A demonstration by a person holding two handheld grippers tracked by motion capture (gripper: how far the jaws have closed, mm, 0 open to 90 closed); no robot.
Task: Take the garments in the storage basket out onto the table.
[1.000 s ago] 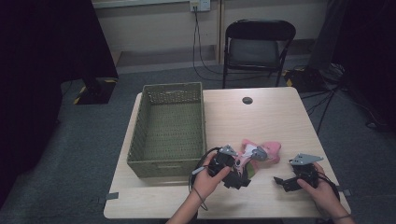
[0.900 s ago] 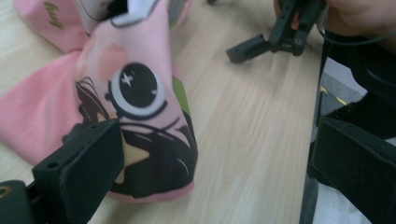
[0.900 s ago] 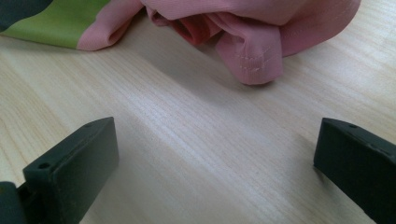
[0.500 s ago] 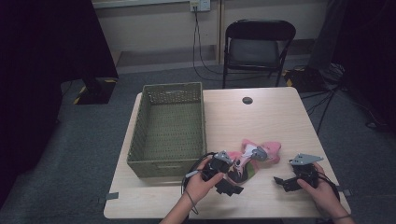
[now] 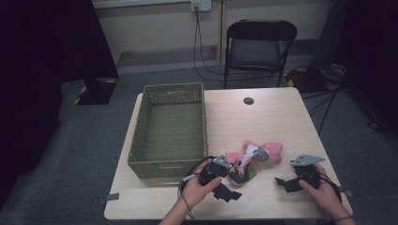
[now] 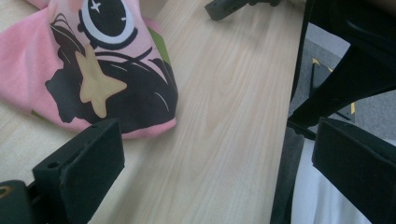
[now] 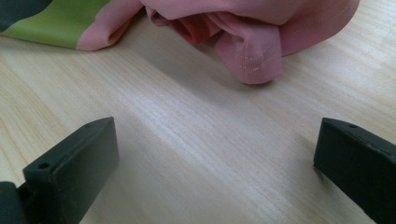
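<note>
Both tools w/ jaws apart, empty. Pink printed garment (image 5: pixel 248 161) just ahead of left tool (image 5: pixel 228 193); right tool (image 5: pixel 284 184) beside. Pinch hem edges low, avoid desk (image 5: pixel 263 117) scrape.

Light wood table (image 5: pixel 277 119) on grey carpet (image 5: pixel 70 154), dim room, dark curtain (image 5: pixel 47 56) filling the left side. Black folding chair (image 5: pixel 259 44) behind the table's far edge, against a pale wall (image 5: pixel 155 28) with a socket (image 5: pixel 197 4) and a cable hanging down from it. More dark gear and cables on the floor at far right (image 5: pixel 314 75), black-and-yellow base (image 5: pixel 96 89) on the floor at left, tape tabs (image 5: pixel 111 197) at the table's near corners.
</note>
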